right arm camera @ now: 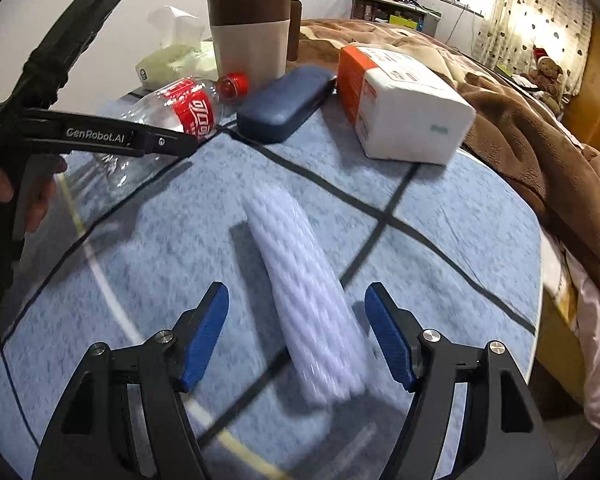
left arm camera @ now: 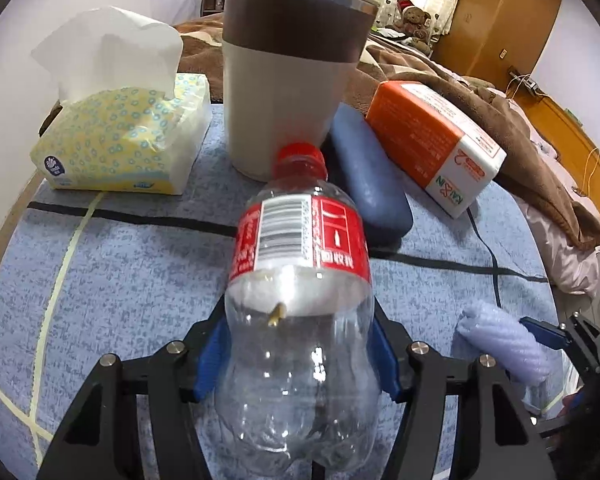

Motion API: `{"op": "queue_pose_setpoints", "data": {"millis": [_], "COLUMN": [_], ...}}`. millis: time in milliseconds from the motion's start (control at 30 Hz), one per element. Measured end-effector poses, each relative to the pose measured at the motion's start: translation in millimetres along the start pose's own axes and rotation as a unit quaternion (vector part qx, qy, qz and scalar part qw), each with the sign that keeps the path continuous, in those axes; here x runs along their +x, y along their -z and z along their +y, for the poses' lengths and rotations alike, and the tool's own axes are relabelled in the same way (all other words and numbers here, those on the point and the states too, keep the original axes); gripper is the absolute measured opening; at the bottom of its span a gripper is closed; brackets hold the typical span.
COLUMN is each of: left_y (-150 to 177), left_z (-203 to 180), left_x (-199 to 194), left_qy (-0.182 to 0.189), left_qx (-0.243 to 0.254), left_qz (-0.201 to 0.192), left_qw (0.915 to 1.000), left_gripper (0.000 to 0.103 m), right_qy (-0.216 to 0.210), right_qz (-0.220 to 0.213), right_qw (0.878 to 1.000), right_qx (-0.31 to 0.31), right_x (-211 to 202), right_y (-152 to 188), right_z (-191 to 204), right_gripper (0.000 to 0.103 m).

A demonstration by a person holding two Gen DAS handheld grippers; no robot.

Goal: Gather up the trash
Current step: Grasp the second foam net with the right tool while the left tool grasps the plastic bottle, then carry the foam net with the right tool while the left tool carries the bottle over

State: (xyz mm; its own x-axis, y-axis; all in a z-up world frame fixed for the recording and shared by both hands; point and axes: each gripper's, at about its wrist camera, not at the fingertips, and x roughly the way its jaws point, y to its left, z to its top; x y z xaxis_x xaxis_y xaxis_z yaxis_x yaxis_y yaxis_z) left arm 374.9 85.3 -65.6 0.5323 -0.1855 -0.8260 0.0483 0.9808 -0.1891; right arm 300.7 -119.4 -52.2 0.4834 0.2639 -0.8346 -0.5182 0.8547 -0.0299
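Note:
An empty clear plastic bottle [left arm camera: 300,232] with a red label and red cap lies on the blue tablecloth [left arm camera: 120,280], cap toward a beige and brown lidded container [left arm camera: 292,80]. My left gripper [left arm camera: 300,360] is shut on the bottle's lower body, a blue pad pressing each side. A pale lilac foam net sleeve [right arm camera: 300,280] lies on the cloth between the fingers of my right gripper [right arm camera: 296,336], which stands open with both pads clear of it. In the right wrist view the bottle [right arm camera: 188,112] shows at the left behind a black finger [right arm camera: 160,142] of the left gripper.
A yellow tissue pack [left arm camera: 120,132] lies at the back left. A blue glasses case [left arm camera: 372,176] and an orange and white pack [left arm camera: 432,136] lie right of the container. A black cable [left arm camera: 492,256] crosses the cloth. A brown blanket [right arm camera: 540,140] borders the table's right edge.

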Motion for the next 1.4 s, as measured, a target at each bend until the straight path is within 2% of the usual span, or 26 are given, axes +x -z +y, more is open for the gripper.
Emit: {"op": "queue_pose_setpoints", "data": {"millis": [167, 233, 267, 300, 367, 500, 733, 967, 1400], "left_y": [0.3, 1.7, 3.0, 4.9, 9.5, 22.5, 49.6, 77.2, 125.2], "left_z": [1.2, 1.1, 1.7, 2.1, 1.2, -1.9, -12.6, -32.5, -83.0], "left_x": [-1.5, -3.3, -4.9, -6.7, -10.8, -24.9, -61.8, -102.8, -164.0], "left_qy": [0.001, 0.002, 0.001, 0.0, -0.002, -0.006, 0.017, 0.027, 0.063], "left_qx": [-0.001, -0.001, -0.002, -0.003, -0.003, 0.0, 0.012, 0.032, 0.081], "left_qz": [-0.01, -0.013, -0.016, -0.019, -0.023, -0.033, -0.051, -0.071, -0.112], "left_qw": [0.9999, 0.9999, 0.9999, 0.9998, 0.9997, 0.9994, 0.9985, 0.9966, 0.9884], "left_gripper": [0.064, 0.063, 0.063, 0.063, 0.063, 0.063, 0.063, 0.063, 0.063], "right_qy": [-0.001, 0.003, 0.006, 0.011, 0.012, 0.01, 0.01, 0.033, 0.083], "right_qz": [-0.005, -0.009, -0.011, -0.014, -0.021, -0.03, -0.048, -0.081, -0.123], "right_qw": [0.999, 0.999, 0.999, 0.998, 0.996, 0.994, 0.989, 0.981, 0.964], "right_qx": [0.037, 0.046, 0.053, 0.062, 0.081, 0.106, 0.143, 0.17, 0.22], "right_x": [-0.5, -2.2, -3.5, -5.1, -10.2, -21.8, -48.2, -91.0, -154.8], "right_y": [4.2, 9.0, 11.4, 13.1, 17.0, 29.2, 53.1, 75.2, 119.2], "right_z": [-2.4, -2.3, -3.3, -5.2, -8.9, -11.9, -3.0, 10.3, 6.8], "right_gripper": [0.071, 0.053, 0.038, 0.033, 0.029, 0.028, 0.028, 0.028, 0.028]}}
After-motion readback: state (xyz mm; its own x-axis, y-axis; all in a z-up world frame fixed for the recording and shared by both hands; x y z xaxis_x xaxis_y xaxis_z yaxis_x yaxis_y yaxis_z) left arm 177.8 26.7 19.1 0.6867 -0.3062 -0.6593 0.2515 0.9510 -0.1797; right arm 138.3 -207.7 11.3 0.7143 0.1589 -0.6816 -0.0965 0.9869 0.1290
